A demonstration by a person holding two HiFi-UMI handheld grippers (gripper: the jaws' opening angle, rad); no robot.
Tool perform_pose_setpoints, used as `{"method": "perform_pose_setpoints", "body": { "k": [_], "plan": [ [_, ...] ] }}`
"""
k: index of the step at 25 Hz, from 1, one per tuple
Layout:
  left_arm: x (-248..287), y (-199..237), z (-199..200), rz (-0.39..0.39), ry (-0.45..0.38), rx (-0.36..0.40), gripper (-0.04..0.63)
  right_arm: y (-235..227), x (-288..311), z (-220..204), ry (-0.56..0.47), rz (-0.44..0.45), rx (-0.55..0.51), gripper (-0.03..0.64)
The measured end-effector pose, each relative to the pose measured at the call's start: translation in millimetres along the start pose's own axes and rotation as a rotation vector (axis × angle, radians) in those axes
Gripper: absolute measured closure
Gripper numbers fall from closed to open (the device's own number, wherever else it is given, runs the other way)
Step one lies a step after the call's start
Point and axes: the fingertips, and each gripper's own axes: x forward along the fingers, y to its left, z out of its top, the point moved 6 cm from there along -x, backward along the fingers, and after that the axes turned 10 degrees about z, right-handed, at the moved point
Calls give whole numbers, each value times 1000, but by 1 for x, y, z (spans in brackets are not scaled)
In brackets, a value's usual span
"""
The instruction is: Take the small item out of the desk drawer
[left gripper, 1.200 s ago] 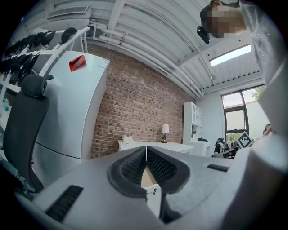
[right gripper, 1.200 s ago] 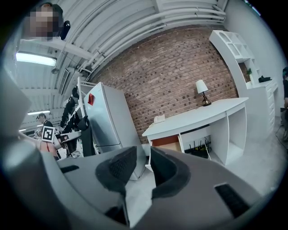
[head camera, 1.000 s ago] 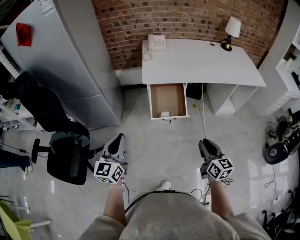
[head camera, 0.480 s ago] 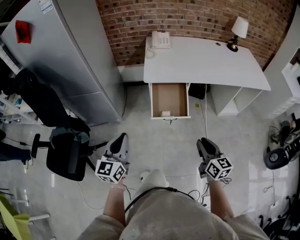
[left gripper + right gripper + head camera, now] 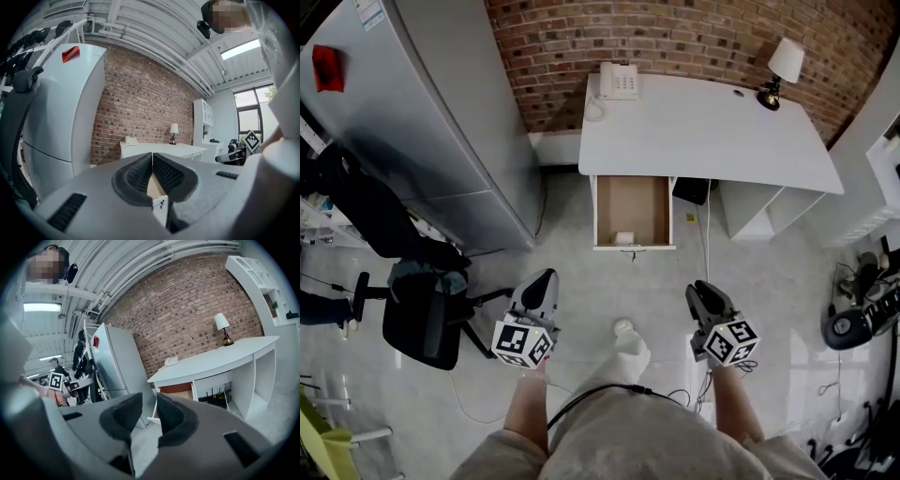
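Drawer [image 5: 630, 202] stands open under the desk [image 5: 703, 131], left part. Small white item [image 5: 624, 238] lies inside, at the drawer's front end, farthest from the desk. Both grippers are well apart from the desk, over the floor. Left gripper [image 5: 540, 281]: jaws together, empty. Right gripper [image 5: 701, 292]: jaws apart, nothing between.

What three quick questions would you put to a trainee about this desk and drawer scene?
1. True or false: the white desk drawer with the brown bottom is pulled open.
2. Which one has its jaws apart? A. the left hand-held gripper B. the right hand-held gripper
3. Fill in: the small white item lies by the drawer's ____ panel.
Key: 1 true; 2 B; 3 front.
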Motion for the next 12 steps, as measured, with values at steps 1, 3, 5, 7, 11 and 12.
{"method": "perform_pose_setpoints", "body": {
  "k": [1, 3, 5, 7, 11, 12],
  "plan": [
    [8, 0, -1, 10, -5, -8, 586, -6, 5, 3, 7, 6, -4, 514],
    [26, -2, -2, 26, -15, -17, 587, -18, 14, 9, 25, 20, -13, 514],
    [44, -5, -3, 34, -16, -20, 588, -31, 24, 14, 46, 34, -15, 514],
    [61, -8, -4, 45, -20, -30, 588, -45, 36, 19, 68, 50, -18, 514],
    [93, -17, -5, 57, -16, -35, 588, -72, 58, 28, 101, 89, -23, 514],
    [99, -18, -7, 60, -10, -33, 587, -78, 64, 30, 107, 101, -24, 514]
  ]
}}
